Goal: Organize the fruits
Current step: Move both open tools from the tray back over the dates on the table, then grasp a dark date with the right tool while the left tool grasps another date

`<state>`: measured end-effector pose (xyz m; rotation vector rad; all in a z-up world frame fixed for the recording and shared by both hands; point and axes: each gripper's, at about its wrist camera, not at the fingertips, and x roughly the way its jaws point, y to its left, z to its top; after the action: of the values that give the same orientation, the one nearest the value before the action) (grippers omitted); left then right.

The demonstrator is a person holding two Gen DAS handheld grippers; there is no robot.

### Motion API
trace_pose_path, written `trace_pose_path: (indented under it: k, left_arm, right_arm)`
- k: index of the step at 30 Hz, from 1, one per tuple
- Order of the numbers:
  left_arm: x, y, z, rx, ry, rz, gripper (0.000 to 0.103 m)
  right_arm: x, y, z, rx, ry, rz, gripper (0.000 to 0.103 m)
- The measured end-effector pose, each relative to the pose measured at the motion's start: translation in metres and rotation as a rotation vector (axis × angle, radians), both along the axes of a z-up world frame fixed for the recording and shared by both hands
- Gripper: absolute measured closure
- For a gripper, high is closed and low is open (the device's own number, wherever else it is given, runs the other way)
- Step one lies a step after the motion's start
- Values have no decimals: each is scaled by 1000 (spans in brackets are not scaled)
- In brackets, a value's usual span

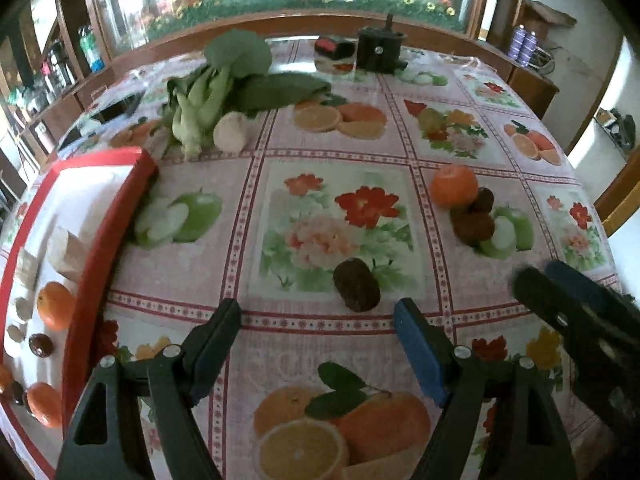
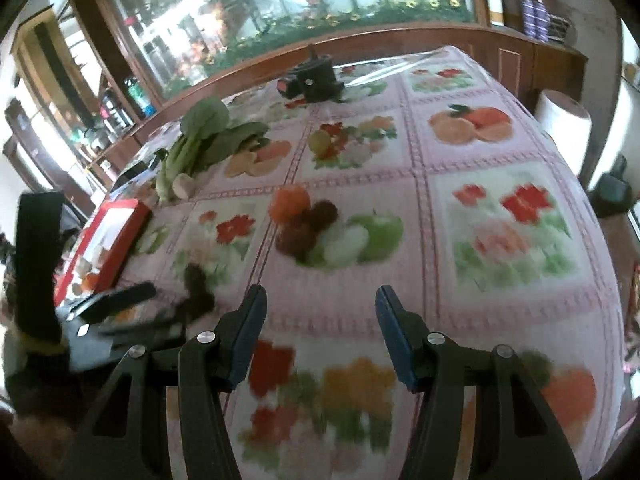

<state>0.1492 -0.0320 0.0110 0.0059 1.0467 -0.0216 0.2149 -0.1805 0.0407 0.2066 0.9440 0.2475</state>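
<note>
My left gripper (image 1: pixel 318 320) is open and empty. A dark brown fruit (image 1: pixel 356 285) lies on the tablecloth just beyond its fingertips. Further right an orange (image 1: pixel 454 185) sits against two dark red-brown fruits (image 1: pixel 474 222). The red-rimmed white tray (image 1: pixel 106 236) at the left holds oranges (image 1: pixel 56 305), small dark fruits (image 1: pixel 41 345) and pale pieces. My right gripper (image 2: pixel 318 300) is open and empty, well short of the orange (image 2: pixel 289 203) and dark fruits (image 2: pixel 308 224). The right gripper also shows at the right edge of the left wrist view (image 1: pixel 560 292).
Bok choy (image 1: pixel 224 84) and a pale round vegetable (image 1: pixel 231 131) lie behind the tray. A black device (image 1: pixel 378 50) with a red part stands at the far table edge. A wooden cabinet and window run behind the table. A paper roll (image 2: pixel 564 120) stands off the right side.
</note>
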Motion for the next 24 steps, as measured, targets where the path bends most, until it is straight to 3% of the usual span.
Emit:
trace_pose_path:
  k: [6,9,10,13,18,21,24]
  left_arm:
    - [3,3,-1,-15,9,-22,22]
    - [6,3,0,-17,10,-28,22]
    - [8,4,0,-15,8,-28,22]
    - [9,3,-1,2,-4,-36,22]
    - [10,7,0,-27,-23,-23,22]
    - [10,6,0,-8,-55,-18,34]
    - [8,5,2,0,-87,-33,65]
  right_arm:
    - [25,14,-10,-11,-16,33,49]
    - [32,25,-11,-70,-23,52,63]
    - [34,29,-12,-93,-27,68,74]
    - [35,34,-12,-131,-48,95,74]
    - [31,19,-10,-83,-61,76,74]
    - [25,12,-9,-69,-57,71,74]
    - [19,6,-9,-51,-47,65,74]
